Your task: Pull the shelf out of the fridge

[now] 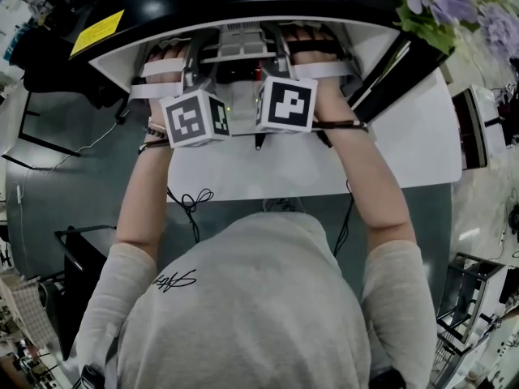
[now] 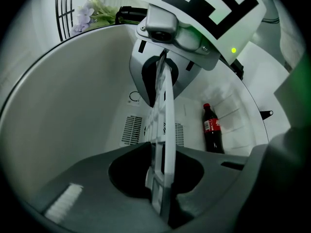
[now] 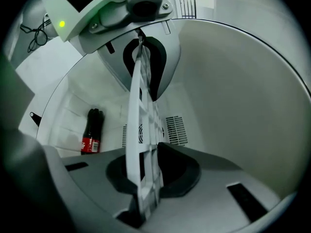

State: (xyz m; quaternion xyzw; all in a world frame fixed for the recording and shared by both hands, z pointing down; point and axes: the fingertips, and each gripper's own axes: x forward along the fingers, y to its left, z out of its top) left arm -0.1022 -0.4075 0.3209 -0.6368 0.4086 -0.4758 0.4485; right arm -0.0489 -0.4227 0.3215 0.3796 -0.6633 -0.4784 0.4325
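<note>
Left gripper view and right gripper view each show the white shelf [image 2: 165, 115] edge-on, its front edge clamped by the closed left gripper [image 2: 163, 188] and right gripper [image 3: 143, 188], not yet drawn from the fridge [image 2: 73, 106], so the grasp seems made and a level, even pull toward the person should follow.

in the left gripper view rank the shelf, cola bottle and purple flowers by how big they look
1. shelf: largest, though it is edge-on and nearest the camera, which inflates it
2. cola bottle and purple flowers: look about alike, so unranked
</note>
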